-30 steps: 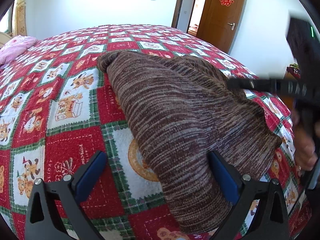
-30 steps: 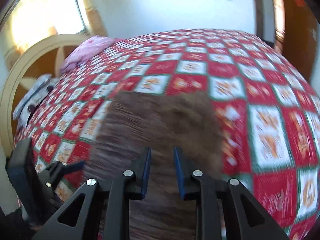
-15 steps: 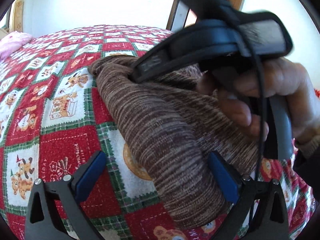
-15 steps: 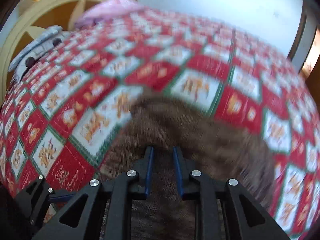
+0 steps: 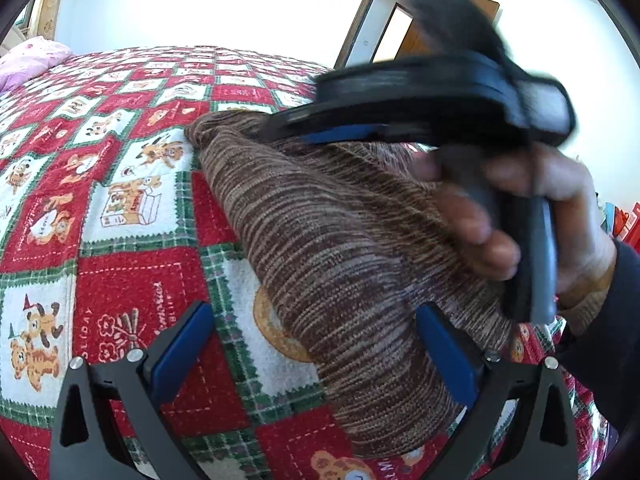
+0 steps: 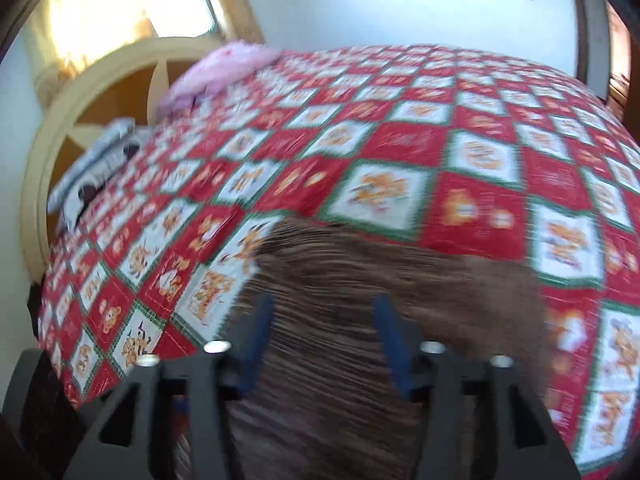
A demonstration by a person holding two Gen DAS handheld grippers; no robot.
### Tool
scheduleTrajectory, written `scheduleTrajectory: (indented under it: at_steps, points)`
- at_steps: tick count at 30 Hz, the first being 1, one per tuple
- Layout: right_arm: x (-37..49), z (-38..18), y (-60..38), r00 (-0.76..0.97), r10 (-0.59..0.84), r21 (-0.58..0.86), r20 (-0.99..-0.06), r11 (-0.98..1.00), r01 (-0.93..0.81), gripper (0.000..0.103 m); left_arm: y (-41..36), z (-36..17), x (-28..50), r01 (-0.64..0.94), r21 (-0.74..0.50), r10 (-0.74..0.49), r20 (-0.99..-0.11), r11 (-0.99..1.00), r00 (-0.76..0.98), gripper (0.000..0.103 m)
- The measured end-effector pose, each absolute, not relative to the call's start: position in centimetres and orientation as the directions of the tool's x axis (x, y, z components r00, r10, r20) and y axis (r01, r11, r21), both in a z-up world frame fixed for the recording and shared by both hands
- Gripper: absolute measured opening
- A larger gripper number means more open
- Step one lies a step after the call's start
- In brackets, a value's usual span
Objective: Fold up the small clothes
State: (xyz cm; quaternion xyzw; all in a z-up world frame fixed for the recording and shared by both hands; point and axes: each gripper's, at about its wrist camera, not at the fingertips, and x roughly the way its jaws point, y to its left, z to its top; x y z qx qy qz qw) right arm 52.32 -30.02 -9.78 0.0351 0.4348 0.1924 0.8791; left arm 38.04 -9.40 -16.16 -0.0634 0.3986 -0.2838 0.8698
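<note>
Brown knit garment lies beneath opening right gripper fingers.

A: We see the left wrist view sharp between our fingers: the knit sweater and bedspread are crisp, the wall beyond them blown out white.

B: Only the other gripper, above our fingers, is smeared.

A: In the right wrist view we get blur everywhere, and glare from the window far up-left of the fingers.

B: Both views bend hard at the dark rims.
</note>
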Motion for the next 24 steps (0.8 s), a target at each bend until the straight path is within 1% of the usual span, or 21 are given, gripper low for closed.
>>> scheduleTrajectory:
  at_steps: [4,7,10,11,13,14,20,24]
  points:
    - [51.8,-9.4,-36.7,0.591,0.301,0.239,-0.749,0.954,-0.183,0.059,-9.2,-16.3,38.6,0.439,-0.348,-0.550,-0.655,0.828,0.518,0.102]
    - [51.9,-10.3,-39.4,0.576,0.311,0.291,-0.756,0.948,-0.130,0.059,-9.3,-16.2,38.8,0.436,-0.340,-0.542,-0.658,0.833,0.523,0.100]
    - [52.2,-11.7,-40.1,0.547,0.340,0.325,-0.765,0.937,-0.127,0.059,-9.6,-16.1,39.2,0.432,-0.332,-0.534,-0.663,0.838,0.525,0.097]
    - [52.3,-12.4,-40.0,0.533,0.368,0.353,-0.762,0.926,-0.135,0.059,-9.7,-16.1,39.3,0.436,-0.357,-0.553,-0.664,0.826,0.504,0.095]
    - [52.5,-13.2,-40.5,0.515,0.422,0.409,-0.746,0.901,-0.145,0.059,-10.1,-16.2,39.4,0.446,-0.353,-0.555,-0.668,0.822,0.496,0.094]
    - [52.7,-13.8,-40.3,0.498,0.450,0.438,-0.741,0.886,-0.150,0.059,-10.3,-16.1,39.4,0.454,-0.351,-0.558,-0.670,0.819,0.490,0.094]
    - [53.5,-14.9,-40.6,0.499,0.493,0.492,-0.713,0.858,-0.146,0.059,-10.6,-16.2,39.5,0.476,-0.365,-0.581,-0.668,0.800,0.464,0.094]
    - [53.8,-15.0,-40.1,0.482,0.521,0.508,-0.704,0.844,-0.169,0.059,-11.5,-16.2,39.3,0.496,-0.328,-0.563,-0.686,0.804,0.460,0.094]
